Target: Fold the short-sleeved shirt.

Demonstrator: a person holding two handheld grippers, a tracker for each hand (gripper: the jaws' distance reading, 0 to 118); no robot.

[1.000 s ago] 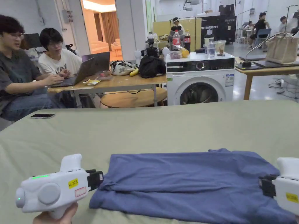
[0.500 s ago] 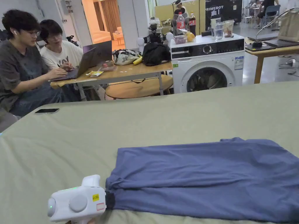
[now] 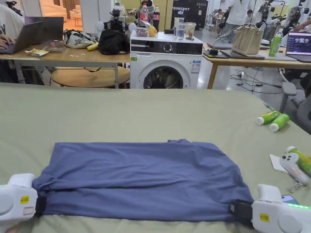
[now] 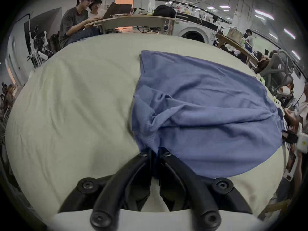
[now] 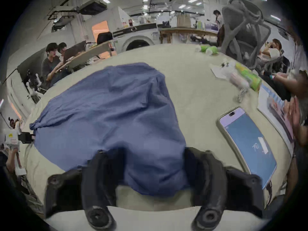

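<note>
The blue shirt (image 3: 142, 179) lies flat on my green table (image 3: 152, 115), partly folded. My left gripper (image 4: 155, 153) is clenched on its near left corner. My right gripper (image 5: 154, 153) stands wide apart, straddling the near right corner.

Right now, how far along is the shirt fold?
Done: the blue short-sleeved shirt lies on the green sheet as a wide band, one layer already folded over. In hand: the left hand-held gripper is shut on its near corner; the right hand-held gripper straddles the opposite corner, jaws apart. Left: grip, fold again.
</note>
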